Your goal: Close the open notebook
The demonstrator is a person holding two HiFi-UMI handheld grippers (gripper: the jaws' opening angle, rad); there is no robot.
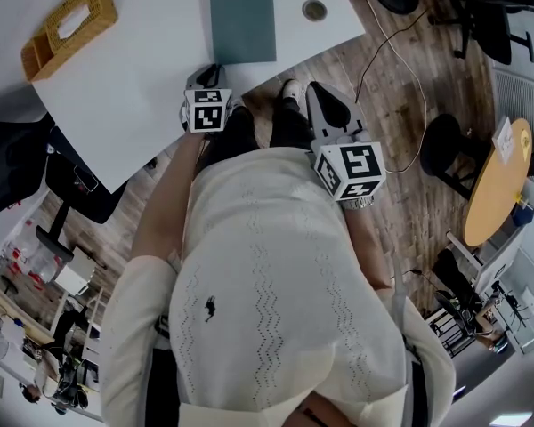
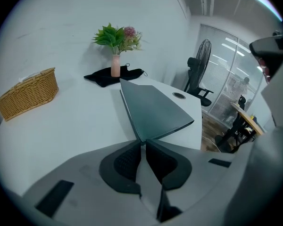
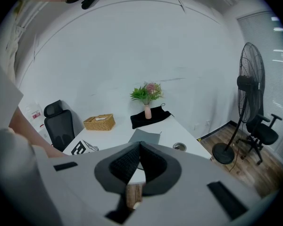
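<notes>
A teal notebook point(image 1: 242, 22) lies flat with its cover down on the white table point(image 1: 142, 69). The left gripper view shows the notebook point(image 2: 153, 109) just beyond my left gripper point(image 2: 144, 144), whose jaws are shut with nothing between them. In the head view the left gripper point(image 1: 211, 76) sits at the table's near edge, just short of the notebook. My right gripper point(image 1: 327, 107) is off the table over the wooden floor, shut and empty. In its own view the right gripper point(image 3: 140, 145) points at the notebook point(image 3: 144, 136) from farther back.
A wicker basket point(image 1: 68, 30) stands at the table's left. A vase of flowers point(image 2: 115, 65) on a black cloth point(image 2: 104, 76) is at the far end. A cable hole point(image 1: 314, 10) lies right of the notebook. A floor fan point(image 3: 247, 93), office chairs and a round wooden table point(image 1: 498, 181) stand around.
</notes>
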